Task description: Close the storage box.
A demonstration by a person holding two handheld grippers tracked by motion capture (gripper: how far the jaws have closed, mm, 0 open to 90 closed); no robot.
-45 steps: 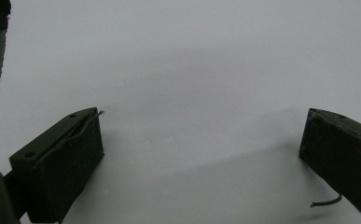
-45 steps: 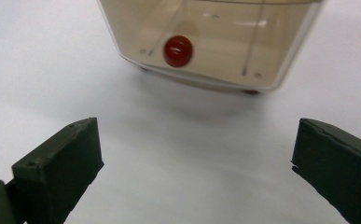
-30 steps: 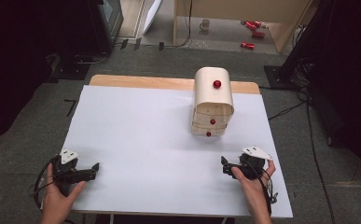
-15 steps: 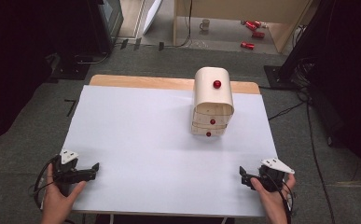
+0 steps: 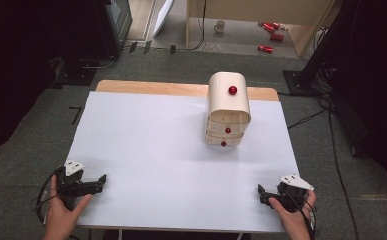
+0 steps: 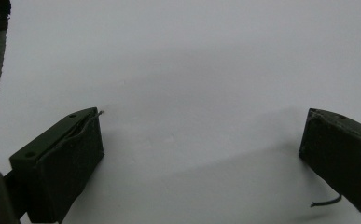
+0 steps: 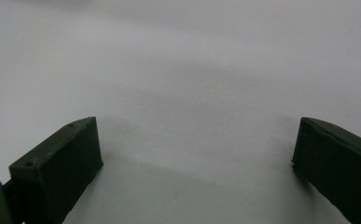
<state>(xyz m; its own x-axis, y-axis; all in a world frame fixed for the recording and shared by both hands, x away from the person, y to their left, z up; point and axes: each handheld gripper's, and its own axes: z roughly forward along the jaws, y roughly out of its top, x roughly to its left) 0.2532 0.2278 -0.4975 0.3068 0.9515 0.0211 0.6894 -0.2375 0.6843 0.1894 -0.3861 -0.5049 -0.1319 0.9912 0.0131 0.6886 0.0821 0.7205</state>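
A small pale wooden cabinet [image 5: 227, 107] with a rounded top and red knobs [image 5: 232, 90] stands at the back right of the white table [image 5: 171, 150]; its drawers look pushed in. My left gripper [image 5: 102, 179] rests at the front left corner, held by a hand, jaws pointing right. Over bare white table, the left gripper [image 6: 201, 140] stands open, nothing between its black jaws. My right gripper [image 5: 259, 192] sits at the front right corner, jaws pointing left. The right gripper [image 7: 197, 144] is likewise open over bare white surface.
A wooden strip [image 5: 151, 88] edges the table's far side. Grey carpet surrounds the table. Cables [image 5: 306, 117] run on the floor at right, red cans [image 5: 271, 35] and a mug [image 5: 220, 25] lie far back under a desk. Dark equipment stands at both sides.
My right gripper has drawn back toward the front right corner of the table, away from the cabinet. The left gripper has stayed in place.
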